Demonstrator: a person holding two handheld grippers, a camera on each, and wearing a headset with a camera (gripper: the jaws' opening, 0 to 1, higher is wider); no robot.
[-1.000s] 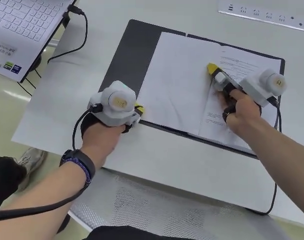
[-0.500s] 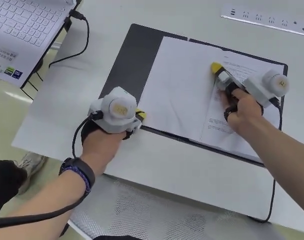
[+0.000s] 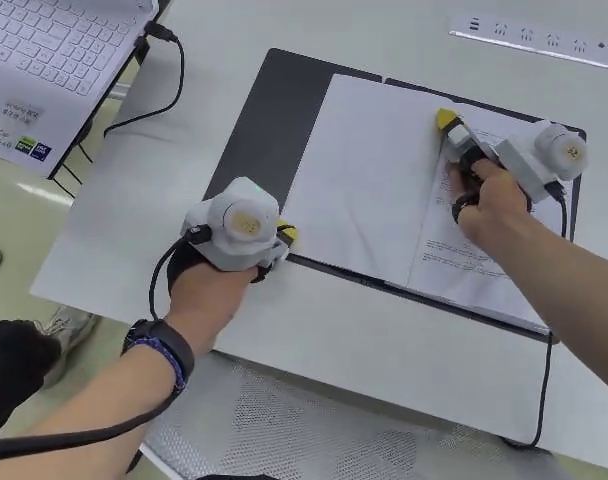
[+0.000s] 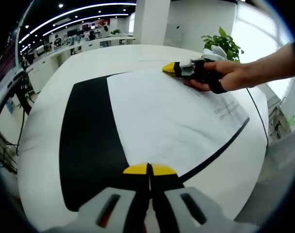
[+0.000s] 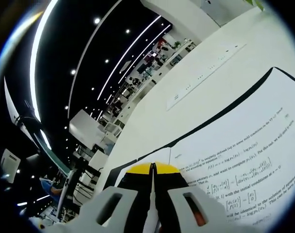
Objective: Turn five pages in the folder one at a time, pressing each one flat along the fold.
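Folder (image 3: 269,125) lies open on the white table (image 3: 384,340), black inside cover showing on the left. A blank page (image 3: 369,170) is turned over onto the left half. A printed page (image 3: 464,255) with lines of text and formulas lies on the right half.

Left claw (image 3: 284,233): yellow tips pressed together, nothing between them. It sits at the folder's near edge, where the bottom corner of the blank page meets the black cover. Cannot tell whether the tips touch the paper. The hand holding it wears a dark wristband (image 3: 162,340).

Right claw (image 3: 446,120): tips also pressed together, holding nothing. It points toward the far edge of the folder and sits low over the paper near the top of the fold, between blank page and printed page. In the right gripper view the printed text starts just beside the tips.

Around: a laptop (image 3: 54,50) at far left, off the table edge, with a black cable (image 3: 169,85) running from it. A power strip (image 3: 539,40) lies beyond the folder. In the left gripper view a green plant (image 4: 222,43) stands behind the right hand.
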